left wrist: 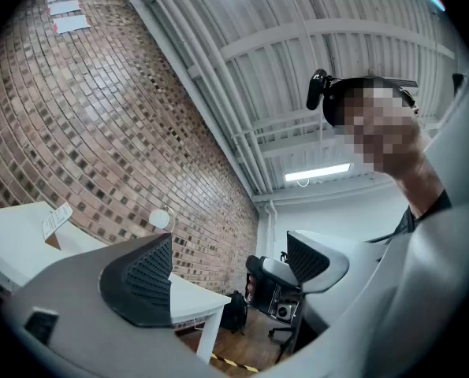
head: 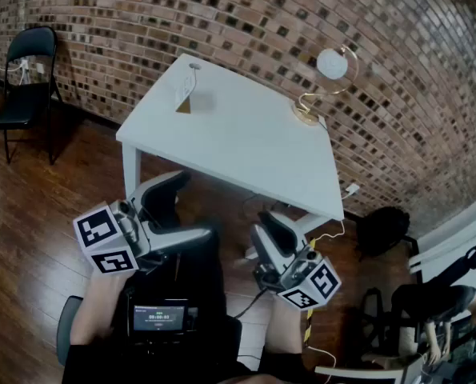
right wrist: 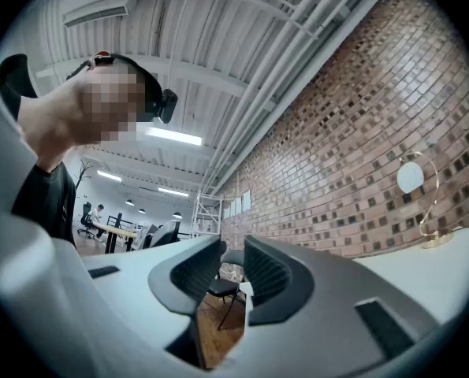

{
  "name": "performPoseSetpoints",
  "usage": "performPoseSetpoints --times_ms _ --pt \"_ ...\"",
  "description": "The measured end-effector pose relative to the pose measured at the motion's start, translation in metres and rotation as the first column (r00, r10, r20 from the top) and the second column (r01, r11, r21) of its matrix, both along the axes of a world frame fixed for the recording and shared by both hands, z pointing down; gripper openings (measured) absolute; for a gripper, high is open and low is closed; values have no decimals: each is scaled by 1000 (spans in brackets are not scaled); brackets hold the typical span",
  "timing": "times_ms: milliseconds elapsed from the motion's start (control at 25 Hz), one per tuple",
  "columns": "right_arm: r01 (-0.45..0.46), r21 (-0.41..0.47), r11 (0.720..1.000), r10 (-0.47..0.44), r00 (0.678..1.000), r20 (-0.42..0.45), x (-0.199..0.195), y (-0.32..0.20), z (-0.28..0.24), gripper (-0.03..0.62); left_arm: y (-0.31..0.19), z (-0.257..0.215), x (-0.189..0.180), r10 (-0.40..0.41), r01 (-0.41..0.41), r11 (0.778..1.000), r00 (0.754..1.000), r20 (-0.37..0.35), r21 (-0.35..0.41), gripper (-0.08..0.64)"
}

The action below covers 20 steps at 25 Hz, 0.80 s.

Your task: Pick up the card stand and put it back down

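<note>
Card stand (head: 186, 94) sits untouched near the far left corner of the white table (head: 246, 146), well apart from both grippers. Left gripper (head: 186, 210) hangs below the table's near edge, tilted upward, jaws wide and empty. Right gripper (head: 268, 224) beside it shows a narrow gap, also empty. The stand appears to be a small wooden base under an upright card. The wide left jaws should reach forward, level out and close on the base, not the card.

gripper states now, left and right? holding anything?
Left gripper: open wide, nothing between the jaws.
Right gripper: open by a narrow gap, nothing held.
</note>
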State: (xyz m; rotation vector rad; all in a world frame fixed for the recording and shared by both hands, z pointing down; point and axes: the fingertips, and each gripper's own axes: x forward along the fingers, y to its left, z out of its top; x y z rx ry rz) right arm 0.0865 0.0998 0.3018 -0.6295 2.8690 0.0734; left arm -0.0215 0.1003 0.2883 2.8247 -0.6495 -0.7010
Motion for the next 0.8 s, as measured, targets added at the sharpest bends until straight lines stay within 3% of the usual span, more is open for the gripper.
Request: performPoseSetpoints --times_ms 800 --pt "-18 -34 999 17 999 -44 -18 -145 22 117 -131 3 -23 -25 25 1000 999 -20 0 451"
